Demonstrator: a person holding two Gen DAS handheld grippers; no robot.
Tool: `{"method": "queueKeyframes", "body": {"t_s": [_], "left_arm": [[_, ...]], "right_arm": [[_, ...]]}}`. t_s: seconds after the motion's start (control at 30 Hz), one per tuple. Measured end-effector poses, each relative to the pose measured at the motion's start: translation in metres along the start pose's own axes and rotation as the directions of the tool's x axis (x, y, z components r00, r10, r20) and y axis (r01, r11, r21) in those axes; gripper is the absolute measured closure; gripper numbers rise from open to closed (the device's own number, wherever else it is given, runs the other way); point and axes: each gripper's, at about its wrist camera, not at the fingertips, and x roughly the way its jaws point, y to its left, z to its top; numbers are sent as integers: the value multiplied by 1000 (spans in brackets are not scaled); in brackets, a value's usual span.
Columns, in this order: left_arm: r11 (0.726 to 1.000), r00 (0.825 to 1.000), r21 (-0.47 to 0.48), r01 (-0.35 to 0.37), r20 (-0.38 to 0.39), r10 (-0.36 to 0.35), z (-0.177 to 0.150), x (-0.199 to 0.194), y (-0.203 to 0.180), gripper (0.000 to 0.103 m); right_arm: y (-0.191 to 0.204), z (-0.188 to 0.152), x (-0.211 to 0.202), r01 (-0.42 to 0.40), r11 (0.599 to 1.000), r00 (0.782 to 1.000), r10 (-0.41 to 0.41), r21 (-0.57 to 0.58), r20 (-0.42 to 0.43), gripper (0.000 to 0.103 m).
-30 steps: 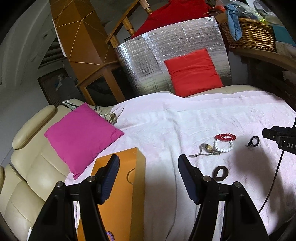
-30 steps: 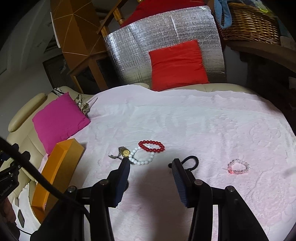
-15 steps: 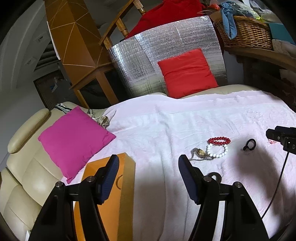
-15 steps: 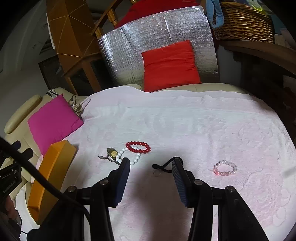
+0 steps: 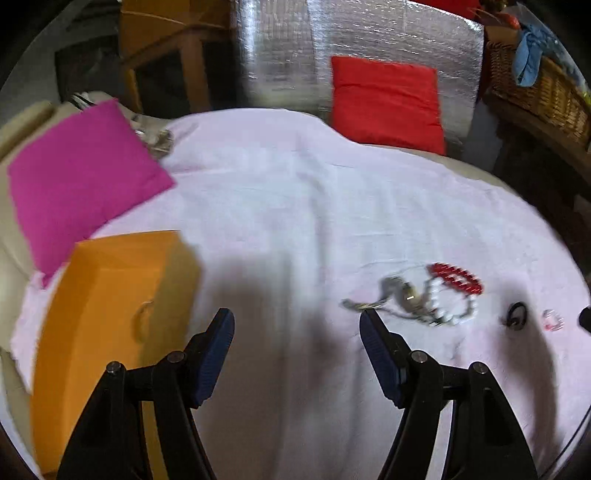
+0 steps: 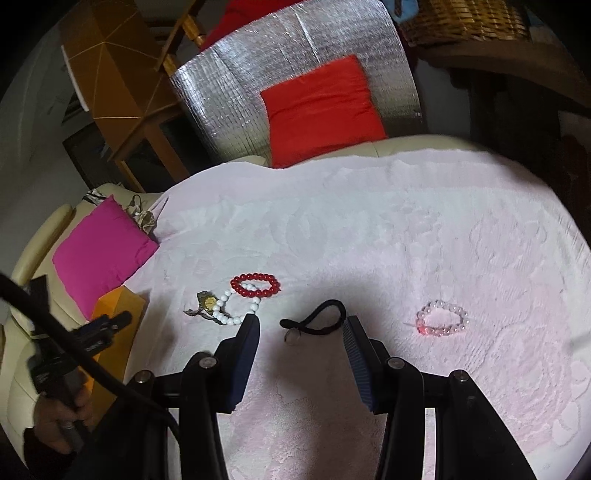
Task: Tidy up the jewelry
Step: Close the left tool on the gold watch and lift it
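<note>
Spread over a cream sofa (image 6: pixel 22 266), a pale pink embossed cloth (image 6: pixel 406 229) serves as the working surface. Behind the cloth, a red cushion (image 6: pixel 317 110) is propped against a sheet of silver foil padding (image 6: pixel 236 85), and a wooden cabinet (image 6: pixel 110 70) and a wicker basket (image 6: pixel 469 18) are seen further back. A magenta cushion (image 6: pixel 99 251) is laid at the cloth's left edge, and an orange box (image 5: pixel 110 317) is set just in front of it.

Near the middle of the cloth, a red bead bracelet (image 6: pixel 255 285) is laid touching a white bead bracelet (image 6: pixel 232 310), with a small watch (image 6: pixel 207 304) at the white one's left side. A black hair tie (image 6: pixel 321 319) is placed just to the right of these, and a pink bead bracelet (image 6: pixel 441 319) lies well apart, further right.

The right gripper (image 6: pixel 301 325) is held low over the cloth with its jaws spread, and the hair tie is seen between the fingertips without being pinched. The left gripper (image 5: pixel 297 321) is held beside the orange box, in a blurred view; its jaws are spread, have just been opening, and nothing is held between them. A hand (image 6: pixel 59 421) is seen gripping the left tool's handle at the lower left of the right wrist view.
</note>
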Motion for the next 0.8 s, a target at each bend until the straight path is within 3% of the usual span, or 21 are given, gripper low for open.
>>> {"method": "queueKeyframes", "body": {"t_s": [0.2,0.43,0.5,0.57,0.63,0.8], "left_arm": [[995,994,20,100,-54,-98,14,33,-28,32],[977,969,-13,211,-130,-211,22,66,-46,32],[967,956,-30,252,-147,-253,24,72,-49,39],[958,942,-47,282,-175,-286,24,81,-52,62],[950,930,-62,307,-195,-313,22,87,-54,73],[941,923,-25,337,-189,-336,20,82,-63,84]], "right_arm": [[-10,1,1,14,1000,1000,-13,25,-12,52],[-32,2,-4,54,997,999,-54,61,-5,52],[-39,2,-5,71,995,997,-70,74,-6,52],[-43,3,-5,80,993,997,-79,84,-9,52],[-47,3,-6,87,992,996,-87,91,-9,52],[-51,3,-6,103,990,995,-102,97,-11,52]]}}
